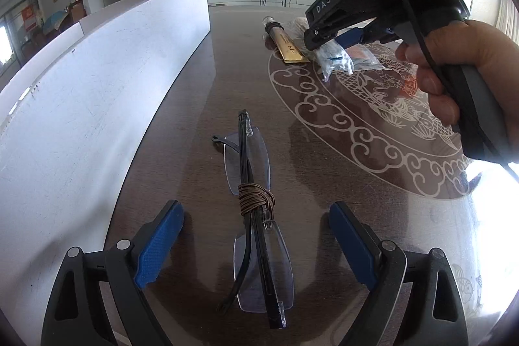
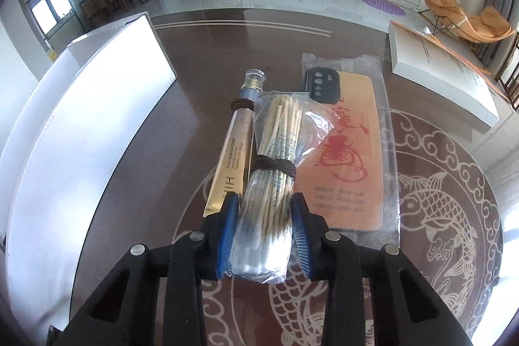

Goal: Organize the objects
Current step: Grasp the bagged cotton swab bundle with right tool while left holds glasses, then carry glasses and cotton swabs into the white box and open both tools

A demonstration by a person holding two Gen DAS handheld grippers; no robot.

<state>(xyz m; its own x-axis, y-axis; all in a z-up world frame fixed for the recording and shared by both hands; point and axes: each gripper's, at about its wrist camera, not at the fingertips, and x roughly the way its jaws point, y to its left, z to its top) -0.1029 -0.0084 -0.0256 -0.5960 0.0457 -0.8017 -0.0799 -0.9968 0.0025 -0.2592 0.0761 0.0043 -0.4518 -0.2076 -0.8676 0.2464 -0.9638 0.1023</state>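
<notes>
Folded rimless glasses (image 1: pixel 256 216), bound with a brown cord, lie on the dark table between the wide-apart blue pads of my left gripper (image 1: pixel 256 244), which is open and touches nothing. My right gripper (image 2: pixel 264 218) is shut on a clear bag of cotton swabs (image 2: pixel 275 164) tied with a brown cord; its pads squeeze the bag's near end. In the left wrist view, the right gripper (image 1: pixel 327 44) and the hand holding it are at the upper right, over the swab bag (image 1: pixel 334 59). A gold tube (image 2: pixel 235 151) lies left of the bag, and a bagged orange phone case (image 2: pixel 347 158) lies right of it.
A long white box (image 1: pixel 97 86) runs along the table's left side; the same white box (image 2: pixel 81 125) shows in the right wrist view. A white book-like block (image 2: pixel 444 73) sits at the table's far right. The table (image 1: pixel 201 93) bears a pale fish and cloud pattern.
</notes>
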